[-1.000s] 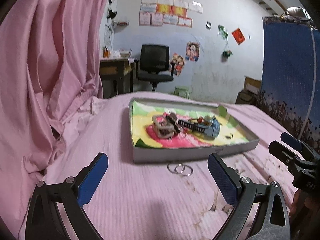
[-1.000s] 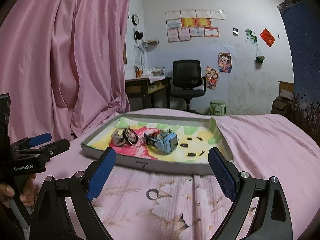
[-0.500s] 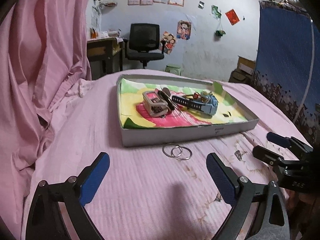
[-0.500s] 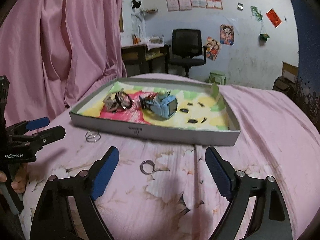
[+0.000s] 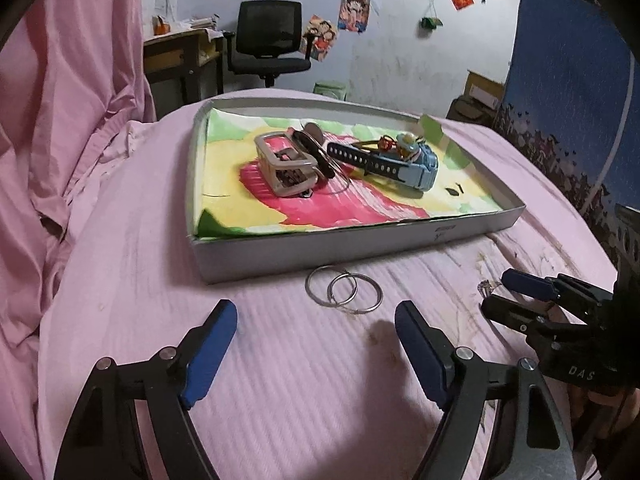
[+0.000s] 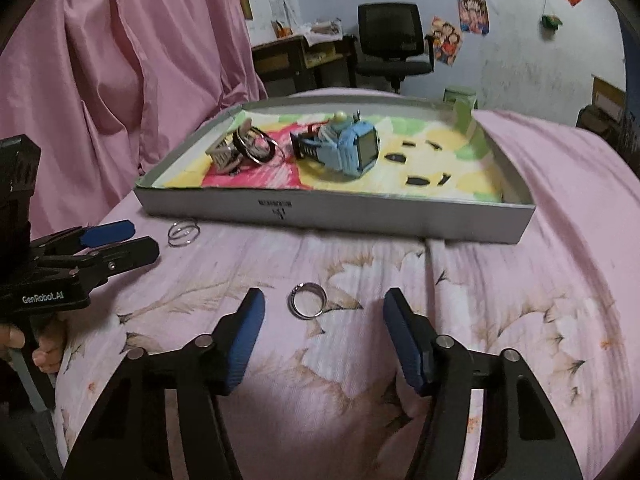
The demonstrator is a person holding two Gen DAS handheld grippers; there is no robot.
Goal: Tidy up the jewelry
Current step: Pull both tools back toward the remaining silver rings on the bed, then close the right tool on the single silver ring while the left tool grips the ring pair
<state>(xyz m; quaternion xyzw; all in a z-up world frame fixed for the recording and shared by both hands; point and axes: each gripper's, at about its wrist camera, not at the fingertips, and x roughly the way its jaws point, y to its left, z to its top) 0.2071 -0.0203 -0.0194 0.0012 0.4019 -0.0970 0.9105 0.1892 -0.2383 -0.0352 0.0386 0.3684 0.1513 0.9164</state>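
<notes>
A shallow grey box with a colourful lining sits on the pink bed. In it lie a blue watch, a silver watch and rings. Two silver hoop earrings lie on the bed just in front of the box. My left gripper is open, a little short of the hoops. A silver ring lies on the bed. My right gripper is open, just short of the ring.
A pink curtain hangs at the left. A dark blue cloth hangs at the right. An office chair and a desk stand behind the bed. The right gripper shows at the right of the left wrist view.
Both grippers have moved forward and down. The hoops and the ring now lie closer to the fingertips. Both grippers have narrowed a little.
</notes>
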